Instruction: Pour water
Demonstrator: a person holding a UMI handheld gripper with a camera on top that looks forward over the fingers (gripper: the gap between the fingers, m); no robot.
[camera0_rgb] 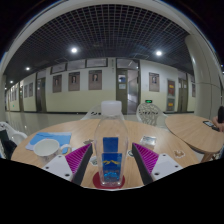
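A clear plastic water bottle (112, 140) with a blue label is seen standing upright between the two fingers of the tool (112, 160), its base on a round reddish coaster (108, 180) on the wooden desk (70, 132). The magenta pads (79, 157) flank the bottle closely, but whether they actually press on it cannot be told from this view — so the grip is left undecided. The bottle is not tilted, and a cap appears to be on its top, though this is too small to be confirmed. To the left of the fingers, a white bowl-like vessel (47, 146) with a bluish inside lies near — possibly the target, though that is only a guess. No water is seen flowing. The task is judged to be at its start: lifting, carrying and pouring all remain.
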